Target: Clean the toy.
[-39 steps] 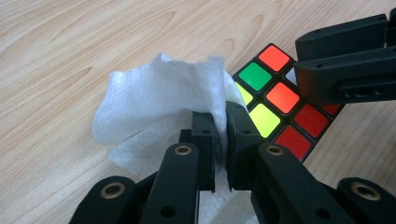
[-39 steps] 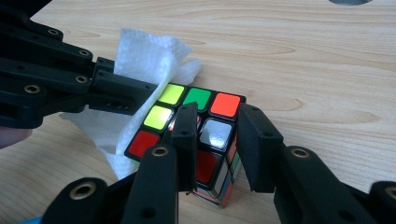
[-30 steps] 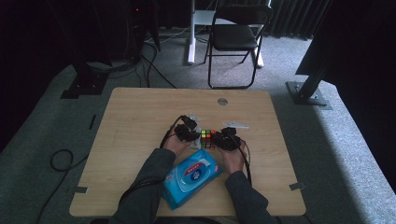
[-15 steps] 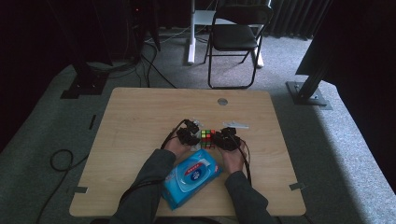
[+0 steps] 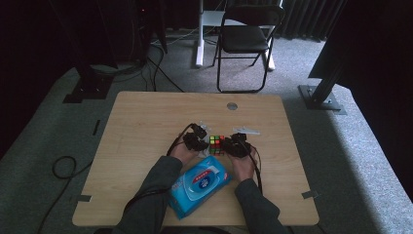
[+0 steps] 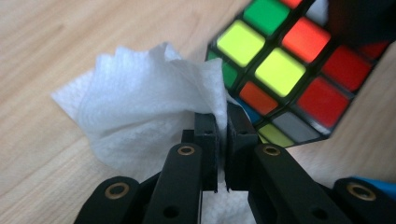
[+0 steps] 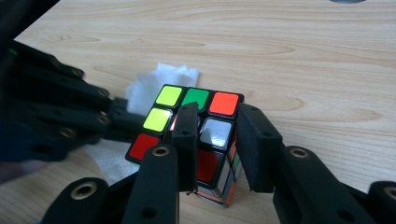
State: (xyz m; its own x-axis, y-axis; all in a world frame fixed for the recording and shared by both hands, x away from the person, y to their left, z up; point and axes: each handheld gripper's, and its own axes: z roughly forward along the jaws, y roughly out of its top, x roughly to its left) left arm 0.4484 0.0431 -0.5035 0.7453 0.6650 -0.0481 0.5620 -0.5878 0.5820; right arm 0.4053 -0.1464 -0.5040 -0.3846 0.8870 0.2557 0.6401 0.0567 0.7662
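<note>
From above our side of the table [image 5: 146, 122] we look forward and down, far enough back to take in the floor and a folding chair [image 5: 246, 39]. Each gripper view sits very close, looking along its own jaws. All three views share the Rubik's cube [image 5: 216, 145] [image 6: 289, 70] [image 7: 196, 135] and the white wipe [image 6: 140, 116] [image 7: 159, 84] beside it
</note>
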